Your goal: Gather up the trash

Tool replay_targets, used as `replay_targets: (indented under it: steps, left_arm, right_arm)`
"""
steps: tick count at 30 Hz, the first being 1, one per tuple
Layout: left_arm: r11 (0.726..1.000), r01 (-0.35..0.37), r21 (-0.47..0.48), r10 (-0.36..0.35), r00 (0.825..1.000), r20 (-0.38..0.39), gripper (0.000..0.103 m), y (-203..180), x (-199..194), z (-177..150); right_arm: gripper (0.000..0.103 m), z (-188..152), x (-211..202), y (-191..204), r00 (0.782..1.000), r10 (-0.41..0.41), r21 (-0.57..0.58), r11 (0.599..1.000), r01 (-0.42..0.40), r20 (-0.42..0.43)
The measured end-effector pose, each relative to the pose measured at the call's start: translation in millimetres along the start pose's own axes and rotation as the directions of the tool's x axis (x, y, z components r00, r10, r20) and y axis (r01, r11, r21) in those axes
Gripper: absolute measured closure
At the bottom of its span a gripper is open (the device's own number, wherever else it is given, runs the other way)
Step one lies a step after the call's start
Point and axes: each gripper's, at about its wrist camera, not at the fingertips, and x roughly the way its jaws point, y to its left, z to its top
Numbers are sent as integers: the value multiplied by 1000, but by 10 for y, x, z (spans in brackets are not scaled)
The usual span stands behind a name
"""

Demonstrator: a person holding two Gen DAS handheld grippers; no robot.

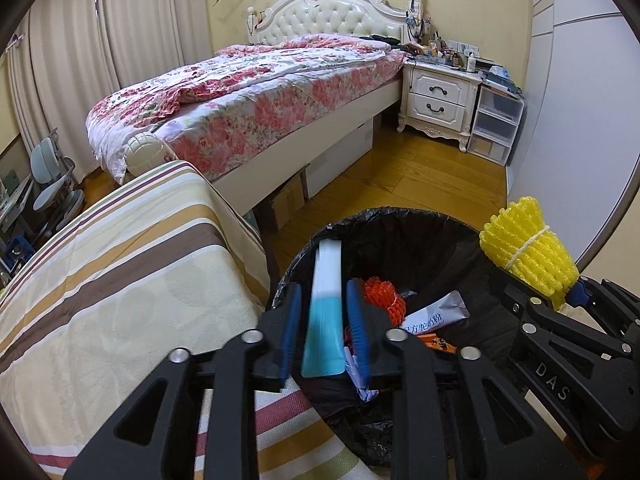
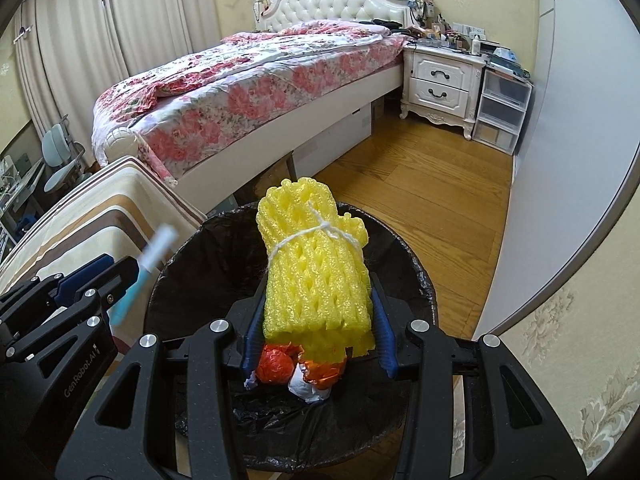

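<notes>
Left gripper [image 1: 324,316]: jaws apart, a blurred white-and-teal packet [image 1: 325,308] between them, apparently loose and dropping; contact with the pads cannot be confirmed. It sits over the near-left rim of the bin [image 2: 420,280], lined in black. Inside lie an orange foam net [image 1: 382,294] and a silver sachet [image 1: 436,314], so some trash is judged already collected. Right gripper [image 2: 316,320]: closed on a tied yellow foam net bundle [image 2: 316,268], held above the bin, not yet released.

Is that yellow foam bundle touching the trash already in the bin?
Cannot tell. In the right wrist view the yellow foam bundle, held in the right gripper, overlaps the orange wrappers, hiding any gap.
</notes>
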Motion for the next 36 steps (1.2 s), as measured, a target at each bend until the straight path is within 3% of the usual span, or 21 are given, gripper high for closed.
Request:
replay_targets:
  steps: [5, 9, 36]
  left_arm:
    - [1000, -3, -21, 3, 1000, 12, 45, 15, -32, 5]
    - [1000, 1, -28, 0, 1000, 19, 38, 21, -46, 11]
    - [998, -54, -36, 57, 993, 101, 23, 135, -285, -25]
  right_arm:
    - [52, 2, 48, -29, 1000, -7, 13, 1000, 8, -10]
    - [47, -4, 41, -45, 1000, -17, 16, 1000, 18, -5]
    - [14, -3, -238, -82, 991, -109, 19, 994, 108, 80]
